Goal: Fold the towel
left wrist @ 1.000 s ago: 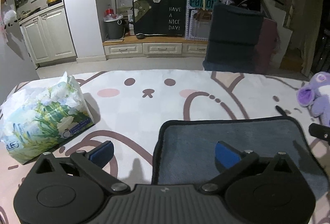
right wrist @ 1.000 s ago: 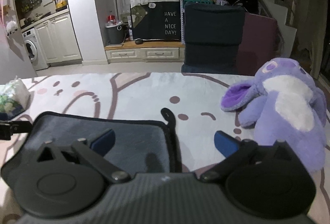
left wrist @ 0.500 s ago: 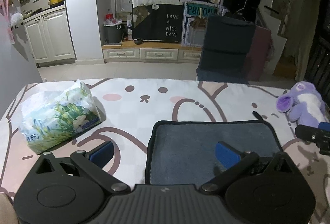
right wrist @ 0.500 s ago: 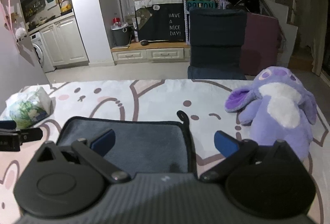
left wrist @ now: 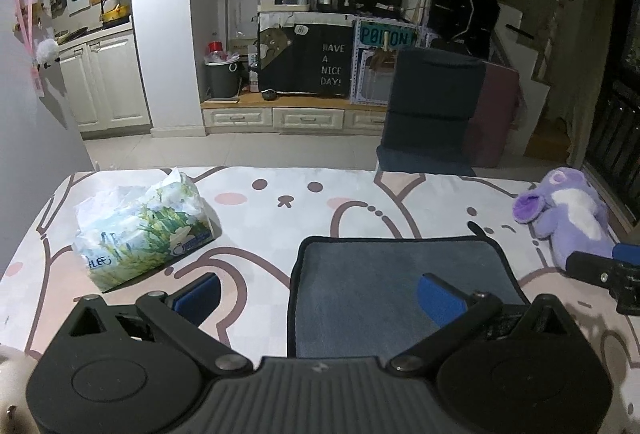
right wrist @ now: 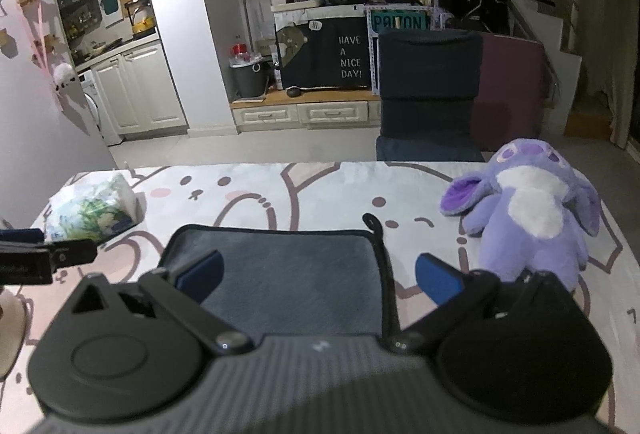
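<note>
A dark grey towel [left wrist: 384,274] with black trim lies flat on the patterned tablecloth; it also shows in the right wrist view [right wrist: 288,266]. Its hanging loop [right wrist: 372,222] sticks out at the far right corner. My left gripper [left wrist: 320,298] is open and empty, held above the towel's left edge. My right gripper [right wrist: 320,274] is open and empty, held above the towel's right edge. Each gripper's tip shows at the edge of the other's view.
A tissue pack [left wrist: 144,230] lies on the table to the left of the towel. A purple plush toy [right wrist: 528,210] sits to the right. A dark chair [left wrist: 432,110] stands beyond the table's far edge.
Both grippers have risen and pulled back from the towel, so more of the table shows. Both stay open. The towel has not moved.
</note>
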Demonstrator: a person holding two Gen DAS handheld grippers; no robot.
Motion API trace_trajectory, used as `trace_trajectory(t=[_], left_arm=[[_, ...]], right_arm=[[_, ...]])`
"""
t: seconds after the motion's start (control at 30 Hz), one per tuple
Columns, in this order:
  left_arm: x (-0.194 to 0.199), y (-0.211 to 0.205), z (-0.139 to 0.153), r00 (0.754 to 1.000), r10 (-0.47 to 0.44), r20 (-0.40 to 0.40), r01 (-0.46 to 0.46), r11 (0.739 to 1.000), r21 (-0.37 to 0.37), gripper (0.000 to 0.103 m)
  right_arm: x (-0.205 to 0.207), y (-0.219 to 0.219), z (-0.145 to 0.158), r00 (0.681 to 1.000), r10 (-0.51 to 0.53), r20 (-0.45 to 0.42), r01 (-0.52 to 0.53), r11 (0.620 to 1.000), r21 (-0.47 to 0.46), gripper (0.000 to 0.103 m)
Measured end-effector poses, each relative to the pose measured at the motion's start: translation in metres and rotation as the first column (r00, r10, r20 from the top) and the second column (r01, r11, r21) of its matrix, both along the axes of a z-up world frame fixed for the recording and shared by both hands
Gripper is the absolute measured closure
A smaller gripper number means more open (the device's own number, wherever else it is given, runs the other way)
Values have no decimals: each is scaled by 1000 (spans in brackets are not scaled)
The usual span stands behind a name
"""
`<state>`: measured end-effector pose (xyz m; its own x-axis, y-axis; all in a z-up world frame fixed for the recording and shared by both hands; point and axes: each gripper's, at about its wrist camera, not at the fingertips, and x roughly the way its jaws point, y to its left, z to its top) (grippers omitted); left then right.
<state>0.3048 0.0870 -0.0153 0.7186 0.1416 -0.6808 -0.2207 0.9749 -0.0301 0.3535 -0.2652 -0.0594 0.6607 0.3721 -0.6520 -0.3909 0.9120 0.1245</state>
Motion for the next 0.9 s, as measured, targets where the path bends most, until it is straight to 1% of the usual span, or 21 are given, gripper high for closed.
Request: trace_trajectory(t=[0.23, 0.43, 0.53, 0.6, 0.7, 0.9], left_arm=[[-24, -12, 14, 999, -27, 20, 27, 1000, 5, 0], [-42, -18, 22, 999, -25, 26, 25, 1000, 0, 0], [-51, -19, 27, 999, -21, 31, 21, 1000, -15, 0], [-58, -21, 31, 999, -20, 37, 20, 1000, -9, 0], [-68, -25, 37, 999, -24, 45, 24, 1000, -3, 0], [-87, -31, 44, 998, -37, 53, 38, 999, -18, 0]], right_arm=[[-29, -4, 18, 1000, 0, 24, 0, 1000, -1, 0], [-50, -13, 32, 999, -15, 32, 15, 1000, 12, 0], [-61, -19, 37, 999, -19, 36, 18, 1000, 21, 0], [-68, -22, 40, 999, -25, 40, 24, 999, 21, 0], [-80, -26, 45, 999, -32, 34, 31, 999, 29, 0], [-102, -32, 54, 999, -29, 42, 28, 999, 29, 0]])
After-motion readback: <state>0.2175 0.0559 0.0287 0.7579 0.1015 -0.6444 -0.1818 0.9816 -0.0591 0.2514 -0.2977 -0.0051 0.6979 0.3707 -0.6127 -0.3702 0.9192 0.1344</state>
